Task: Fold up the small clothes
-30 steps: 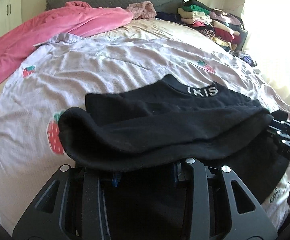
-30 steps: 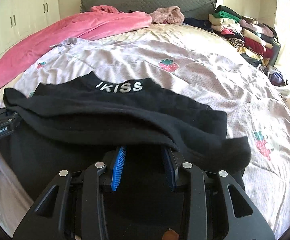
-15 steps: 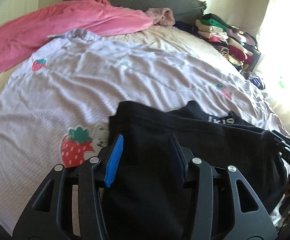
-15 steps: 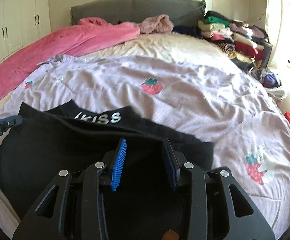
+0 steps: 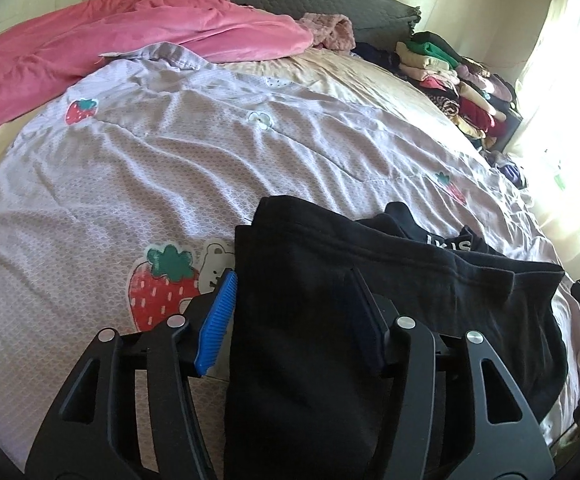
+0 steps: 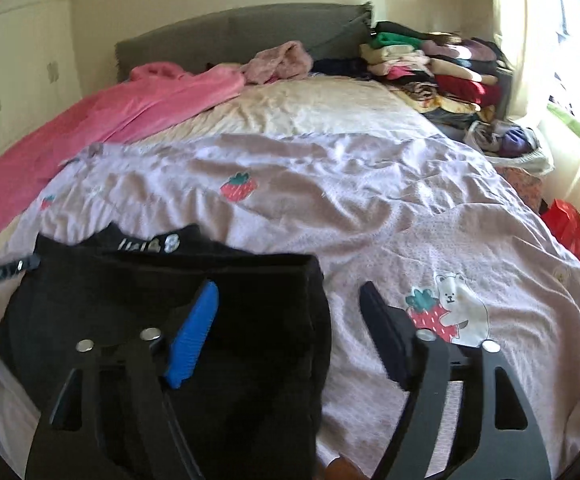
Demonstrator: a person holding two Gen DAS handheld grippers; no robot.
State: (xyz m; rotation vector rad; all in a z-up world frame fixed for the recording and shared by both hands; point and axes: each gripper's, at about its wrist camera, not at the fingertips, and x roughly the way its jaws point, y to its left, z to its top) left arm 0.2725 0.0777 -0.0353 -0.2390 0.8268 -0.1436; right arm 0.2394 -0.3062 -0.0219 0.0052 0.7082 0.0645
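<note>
Bed [image 5: 370, 80]: strawberry quilt [image 5: 170, 168], black garment [image 5: 330, 300].

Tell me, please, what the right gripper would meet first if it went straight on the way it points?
Probably the lilac strawberry quilt ahead of the open right gripper; the black garment sits just left, though depth is unclear.

You see a big bed [image 6: 330, 184] with a grey headboard [image 6: 230, 36]; right of the bed, sun shines through a window [image 6: 562, 40].
</note>
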